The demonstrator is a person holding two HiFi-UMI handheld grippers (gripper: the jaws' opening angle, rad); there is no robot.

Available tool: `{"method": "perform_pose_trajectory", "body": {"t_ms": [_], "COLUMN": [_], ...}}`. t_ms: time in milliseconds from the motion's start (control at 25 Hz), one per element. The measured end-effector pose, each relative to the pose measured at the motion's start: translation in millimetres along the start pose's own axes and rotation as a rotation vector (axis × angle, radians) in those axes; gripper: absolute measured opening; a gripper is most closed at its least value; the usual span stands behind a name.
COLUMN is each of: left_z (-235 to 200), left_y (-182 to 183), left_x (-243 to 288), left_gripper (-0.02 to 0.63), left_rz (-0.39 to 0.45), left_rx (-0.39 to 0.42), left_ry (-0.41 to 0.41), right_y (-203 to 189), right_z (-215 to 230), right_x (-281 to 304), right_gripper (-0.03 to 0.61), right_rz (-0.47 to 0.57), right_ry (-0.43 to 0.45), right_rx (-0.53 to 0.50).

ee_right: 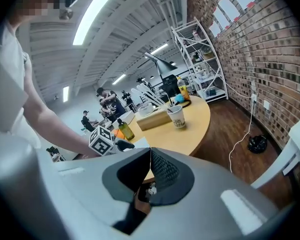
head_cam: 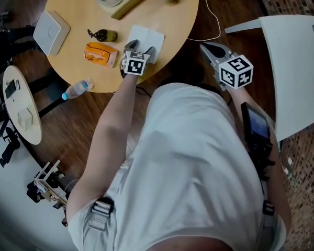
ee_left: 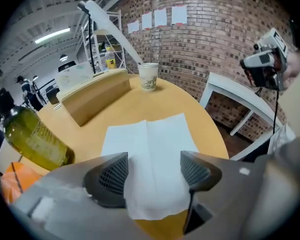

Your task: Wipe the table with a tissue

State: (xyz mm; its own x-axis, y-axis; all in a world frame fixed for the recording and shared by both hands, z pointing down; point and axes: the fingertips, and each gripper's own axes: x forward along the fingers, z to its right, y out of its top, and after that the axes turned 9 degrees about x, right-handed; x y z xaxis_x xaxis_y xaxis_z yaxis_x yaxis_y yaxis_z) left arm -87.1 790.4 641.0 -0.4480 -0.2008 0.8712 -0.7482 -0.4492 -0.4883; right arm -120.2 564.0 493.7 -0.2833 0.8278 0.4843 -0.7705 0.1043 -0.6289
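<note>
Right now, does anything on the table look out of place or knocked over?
Yes: a clear water bottle lies on its side at the rim of the round table, its blue-capped end seemingly past the edge; it could roll off.

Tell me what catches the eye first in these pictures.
A white tissue lies flat near the edge of the round wooden table, with the left gripper over it, jaws open on either side. The right gripper hangs off the table to the right, jaws together. An orange packet lies left of the tissue.
</note>
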Motion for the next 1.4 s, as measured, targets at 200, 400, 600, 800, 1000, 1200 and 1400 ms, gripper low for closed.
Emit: {"method": "perform_pose_trajectory", "body": {"t_ms": [200,400,600,800,1000,1200,1400], "left_z": [1,18,35,68,109,154,200], "left_y": [3,17,66,119,156,190,214], "left_x": [-4,-15,-40,-52,-49,-43,-35], "left_gripper": [0.057,0.011,0.011,0.011,0.011,0.011,0.011], "left_rz": [0.018,0.1,0.292,0.429,0.443,0.428,0.402], "left_rx": [-0.084,-0.174,-0.293,-0.383,-0.219,0.016,0.194], "left_ry": [-0.049,-0.137,-0.263,-0.444,-0.52,-0.56,-0.606], "right_y": [-6,-8,-7,-4,-9,-14,-6], "right_z": [7,10,17,15,15,32,50], "right_x": [-11,-20,-36,-55,-73,-104,-138], "right_gripper": [0.009,0.009,0.009,0.009,0.009,0.009,0.009], "right_rz": [0.035,0.059,0.114,0.186,0.226,0.299,0.388], "right_ry": [-0.043,-0.072,-0.134,-0.194,-0.25,-0.331,-0.364], "right_rx": [0.05,0.072,0.104,0.115,0.123,0.159,0.14]}}
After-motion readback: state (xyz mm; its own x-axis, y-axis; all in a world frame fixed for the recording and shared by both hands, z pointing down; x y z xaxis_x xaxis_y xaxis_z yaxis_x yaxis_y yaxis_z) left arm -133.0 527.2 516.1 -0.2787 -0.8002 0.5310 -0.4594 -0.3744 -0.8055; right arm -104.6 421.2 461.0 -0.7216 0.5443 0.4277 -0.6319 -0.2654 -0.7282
